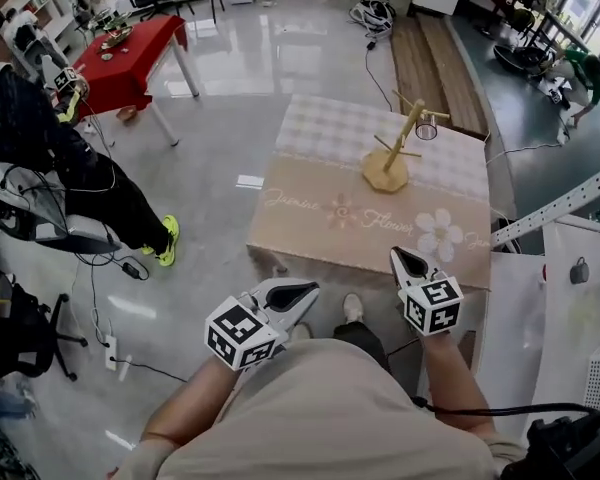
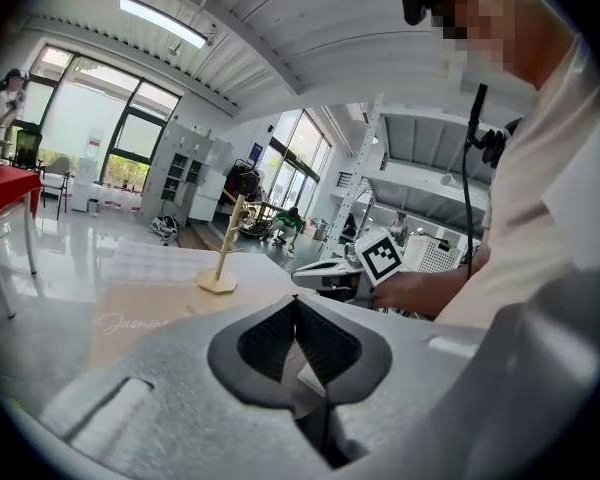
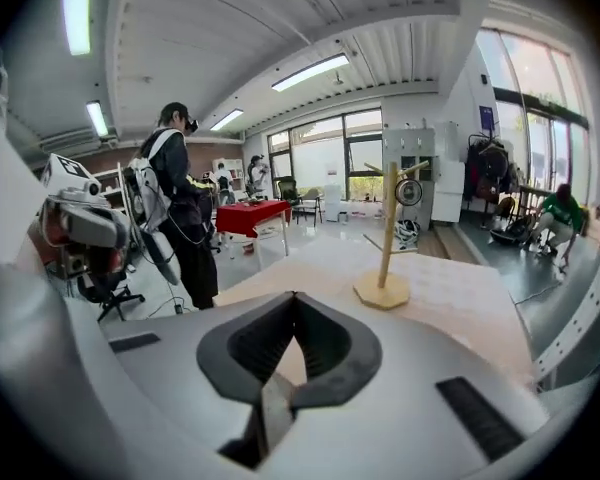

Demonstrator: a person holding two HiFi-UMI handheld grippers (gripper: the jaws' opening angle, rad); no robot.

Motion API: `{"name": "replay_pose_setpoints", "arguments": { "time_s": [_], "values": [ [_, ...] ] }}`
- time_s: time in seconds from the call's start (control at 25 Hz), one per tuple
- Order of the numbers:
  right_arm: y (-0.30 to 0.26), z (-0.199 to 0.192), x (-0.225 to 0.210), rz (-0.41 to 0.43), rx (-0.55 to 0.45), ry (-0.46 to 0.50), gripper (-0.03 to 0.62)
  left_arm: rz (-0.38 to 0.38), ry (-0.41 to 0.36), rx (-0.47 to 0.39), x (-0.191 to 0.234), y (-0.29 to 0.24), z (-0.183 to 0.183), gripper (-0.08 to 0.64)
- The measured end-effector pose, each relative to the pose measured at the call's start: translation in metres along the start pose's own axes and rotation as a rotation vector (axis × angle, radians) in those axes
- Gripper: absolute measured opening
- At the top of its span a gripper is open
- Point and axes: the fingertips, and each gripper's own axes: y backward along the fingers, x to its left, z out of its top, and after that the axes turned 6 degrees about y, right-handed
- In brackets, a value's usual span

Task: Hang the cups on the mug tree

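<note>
A wooden mug tree [image 1: 391, 154] stands toward the far right of the table [image 1: 310, 218], which has a beige flowered cloth. A clear cup [image 1: 426, 128] hangs from one of its upper pegs. I see no other cups on the table. Both grippers are held off the table's near edge, close to the person's body. My left gripper [image 1: 310, 290] points right, its jaws together with nothing between them. My right gripper [image 1: 400, 255] points toward the table and is shut and empty. The right gripper view shows the tree [image 3: 385, 236] and the hanging cup [image 3: 409, 192] ahead; the left gripper view shows the tree [image 2: 226, 248] farther off.
A red table [image 1: 130, 53] stands at the far left, with a person in dark clothes [image 1: 50, 148] seated near it. Cables and a power strip [image 1: 111, 353] lie on the floor at the left. A white rack [image 1: 570, 308] stands at the right of the table.
</note>
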Motion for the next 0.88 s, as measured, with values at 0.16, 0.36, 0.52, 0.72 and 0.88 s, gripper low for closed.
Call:
{"name": "replay_pose_setpoints", "arguments": {
  "time_s": [0.16,0.36,0.52,0.72,0.88],
  "values": [
    [0.026,-0.017,0.039,0.035,-0.009,-0.023,0.014,-0.058,-0.001,0.033,-0.011,-0.006,-0.009,0.008],
    [0.054,-0.030,0.068,0.043,-0.027,-0.026,0.014,-0.114,-0.027,0.061,-0.031,-0.009,-0.015,0.008],
    [0.070,-0.038,0.080,0.028,-0.030,-0.036,0.014,-0.143,-0.044,0.083,-0.040,-0.012,-0.021,0.008],
    [0.080,-0.041,0.094,0.030,-0.036,-0.036,0.014,-0.171,-0.054,0.098,-0.051,-0.011,-0.027,0.008],
    [0.082,-0.038,0.104,0.042,-0.042,-0.014,0.014,-0.172,-0.057,0.099,-0.052,-0.007,-0.028,0.008]
  ]
}}
